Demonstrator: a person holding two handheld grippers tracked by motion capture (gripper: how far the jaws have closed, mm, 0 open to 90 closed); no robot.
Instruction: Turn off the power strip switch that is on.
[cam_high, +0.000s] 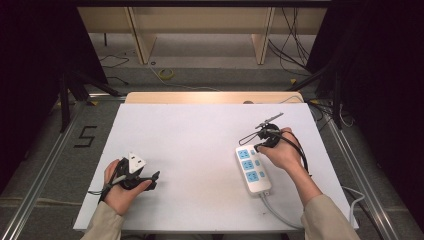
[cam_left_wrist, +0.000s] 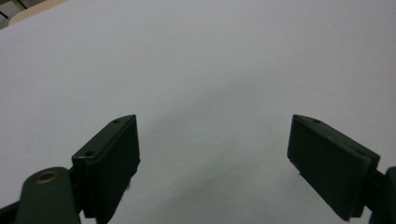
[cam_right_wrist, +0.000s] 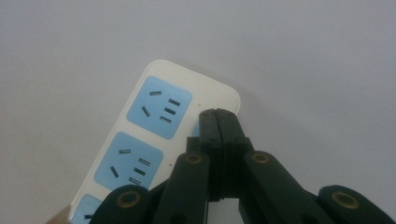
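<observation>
Right claw (cam_right_wrist: 218, 114) fully closed, empty, tips over switch beside end socket of power strip (cam_right_wrist: 154, 121) on desk (cam_high: 200, 150). Press straight down, gently. Left claw (cam_left_wrist: 215, 154) wide open, empty, idle.

Two forearms in beige sleeves enter from the bottom edge, one at each side of the white table (cam_high: 200, 150) — taken here as the landmark. The left hand (cam_high: 120, 187) rests near the table's front-left corner, wrapped around the left gripper (cam_high: 150, 179), which lies low over the surface and points toward the table's middle; its two black jaws stand wide apart with nothing between them. The right hand (cam_high: 282, 152) sits toward the table's right edge, farther from the front, holding the right gripper (cam_right_wrist: 218, 122) — its jaws pressed together, tips angled down at the tabletop.
</observation>
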